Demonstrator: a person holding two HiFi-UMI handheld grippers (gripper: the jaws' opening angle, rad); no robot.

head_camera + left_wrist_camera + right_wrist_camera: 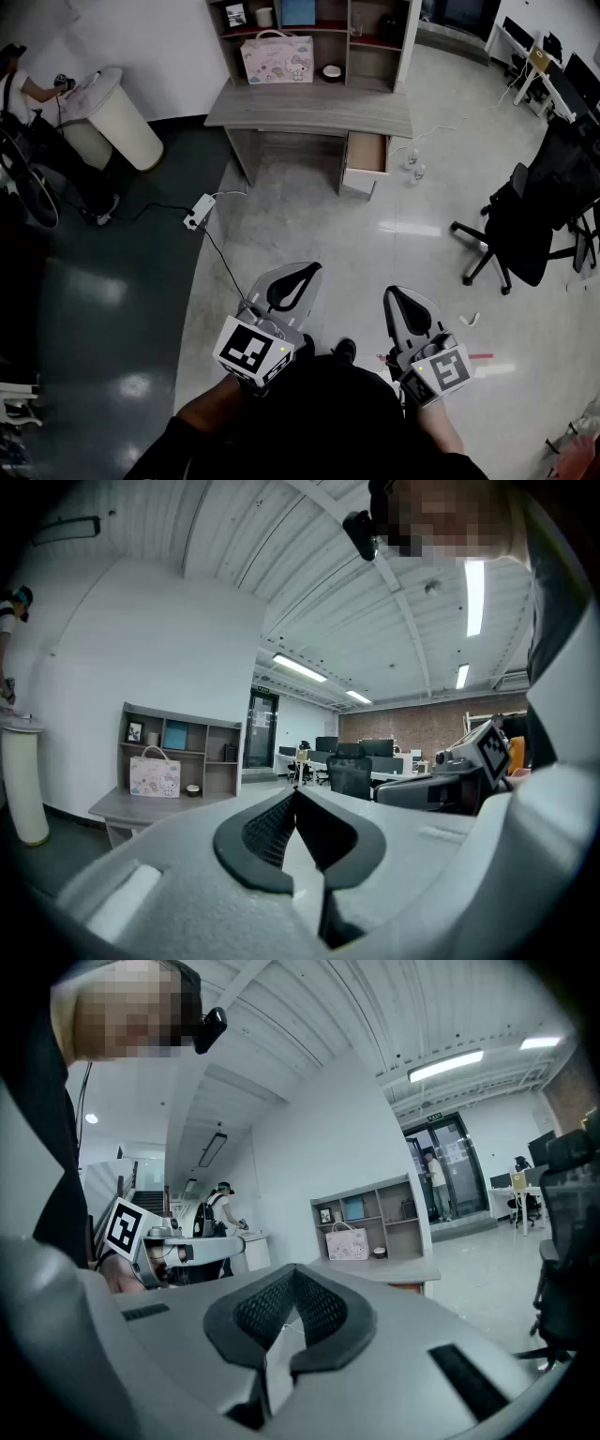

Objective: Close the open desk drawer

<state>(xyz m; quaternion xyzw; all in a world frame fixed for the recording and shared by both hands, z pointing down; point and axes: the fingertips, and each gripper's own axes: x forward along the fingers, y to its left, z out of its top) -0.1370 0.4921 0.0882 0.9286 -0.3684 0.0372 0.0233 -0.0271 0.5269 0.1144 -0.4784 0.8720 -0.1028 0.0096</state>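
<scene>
Head view: looks steeply down across a glossy floor to a grey desk [309, 112] at the far wall. Shows the drawer [366, 155] pulled out under the desk's right end, wooden inside facing up, well apart from both tools. Takes in a shelf unit [349, 37] on the desktop, a pink gift bag [277, 58] and a small bowl [332, 71] in front of it, small bottles [411, 159] on the floor just right of the drawer, a white power strip [198, 213] with its cable further left, and a black office chair [525, 220] at right. Also takes in a white round stand [117, 117] with a person [19, 89] beside it at far left. Holds the left gripper [305, 274] and the right gripper [394, 296] low in the foreground, side by side, apart, both aimed toward the desk.

Left gripper view: looks level along black pads meeting at the tip, gripping nothing. Places the desk, bag and shelf unit far off at lower left. Gives no clear sight of the drawer. Catches the right gripper's marker cube [495, 752] at the right edge.

Right gripper view: again pads pressed together on nothing. Sets the desk ahead, right of centre, with a sliver of the drawer's orange-brown wood under its right end. Shows the left gripper at left, the person at the stand behind it.
</scene>
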